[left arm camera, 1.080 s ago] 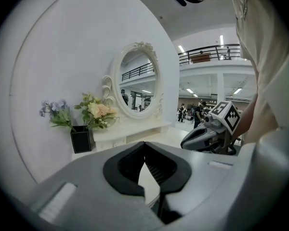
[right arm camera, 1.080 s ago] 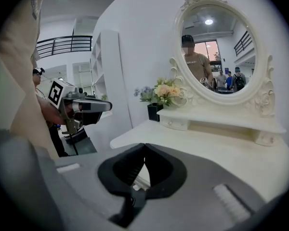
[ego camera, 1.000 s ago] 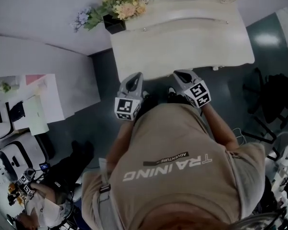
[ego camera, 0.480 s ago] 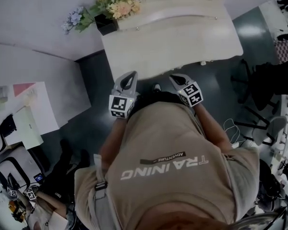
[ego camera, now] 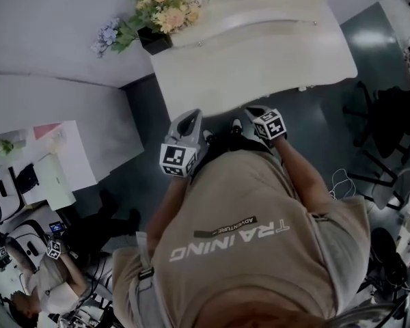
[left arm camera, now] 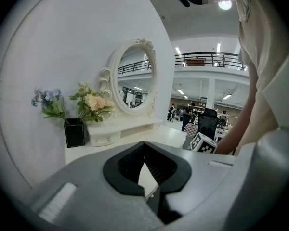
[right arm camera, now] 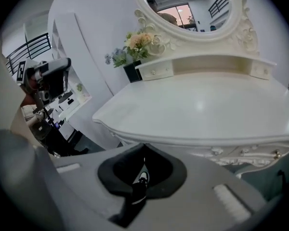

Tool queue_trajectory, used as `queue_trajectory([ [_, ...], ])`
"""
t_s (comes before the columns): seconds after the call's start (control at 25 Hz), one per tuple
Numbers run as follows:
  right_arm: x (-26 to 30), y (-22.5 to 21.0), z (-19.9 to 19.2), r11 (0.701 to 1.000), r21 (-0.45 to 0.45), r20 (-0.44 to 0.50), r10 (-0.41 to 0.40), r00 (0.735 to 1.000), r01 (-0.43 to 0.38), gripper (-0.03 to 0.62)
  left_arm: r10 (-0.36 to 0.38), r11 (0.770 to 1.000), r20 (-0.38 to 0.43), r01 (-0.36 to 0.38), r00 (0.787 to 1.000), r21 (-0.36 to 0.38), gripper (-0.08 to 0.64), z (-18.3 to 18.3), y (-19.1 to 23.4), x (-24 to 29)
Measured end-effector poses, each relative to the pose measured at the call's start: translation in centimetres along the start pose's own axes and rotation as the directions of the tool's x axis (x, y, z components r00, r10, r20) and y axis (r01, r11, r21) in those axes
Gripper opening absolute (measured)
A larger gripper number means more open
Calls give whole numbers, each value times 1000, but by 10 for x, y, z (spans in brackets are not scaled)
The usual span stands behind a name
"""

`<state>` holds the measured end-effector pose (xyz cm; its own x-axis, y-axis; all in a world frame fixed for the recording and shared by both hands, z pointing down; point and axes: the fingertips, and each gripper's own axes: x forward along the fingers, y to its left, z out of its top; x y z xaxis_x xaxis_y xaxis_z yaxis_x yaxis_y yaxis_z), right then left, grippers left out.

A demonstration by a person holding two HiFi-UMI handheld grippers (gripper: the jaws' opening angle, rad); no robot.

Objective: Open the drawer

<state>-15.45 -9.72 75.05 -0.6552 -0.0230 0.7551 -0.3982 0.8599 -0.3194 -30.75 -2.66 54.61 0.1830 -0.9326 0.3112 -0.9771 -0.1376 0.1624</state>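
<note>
The white dressing table [ego camera: 260, 60] stands against the wall, its top bare. Small drawers with knobs sit on its raised back shelf, one at the left [right arm camera: 154, 71] and one at the right [right arm camera: 260, 70]. A carved front apron with a knob [right arm camera: 277, 154] shows under the tabletop's edge. My right gripper [ego camera: 249, 112] [right arm camera: 144, 146] is shut and empty, pointing down just short of the table's front edge. My left gripper [ego camera: 191, 115] [left arm camera: 144, 143] hangs beside it, also shut and empty, aimed across the tabletop.
A black vase of flowers [ego camera: 154, 38] stands at the table's back left, beside an oval mirror [right arm camera: 188, 6]. A white partition [ego camera: 55, 115] lies to the left, dark chairs [ego camera: 389, 135] to the right. A seated person with equipment [ego camera: 48, 279] is at lower left.
My right gripper has dropped lower in front of the table and rolled, its marker cube now turned. The left gripper has barely moved.
</note>
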Motion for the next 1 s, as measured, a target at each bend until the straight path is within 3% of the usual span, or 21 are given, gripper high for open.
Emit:
queue_trajectory([
  [0.12, 25, -7, -14, 999, 6, -79, 34, 996, -34, 5, 14, 1000, -20, -14, 1000, -1, 6, -3, 2, 0],
  [0.2, 36, -11, -23, 999, 8, -124, 36, 992, -36, 131, 38, 999, -31, -39, 999, -24, 6, -8, 3, -3],
  [0.56, 64, -29, -31, 999, 38, -151, 13, 988, -7, 140, 105, 994, -49, -106, 993, -10, 6, -4, 11, -5],
  [0.64, 72, -30, -34, 999, 31, -168, 19, 986, -14, 172, 118, 993, -54, -119, 992, -8, 6, -4, 14, -7],
  [1.0, 87, -32, -32, 1000, 8, -197, 13, 980, -12, 176, 173, 984, -74, -175, 982, -22, 6, -5, 19, -13],
])
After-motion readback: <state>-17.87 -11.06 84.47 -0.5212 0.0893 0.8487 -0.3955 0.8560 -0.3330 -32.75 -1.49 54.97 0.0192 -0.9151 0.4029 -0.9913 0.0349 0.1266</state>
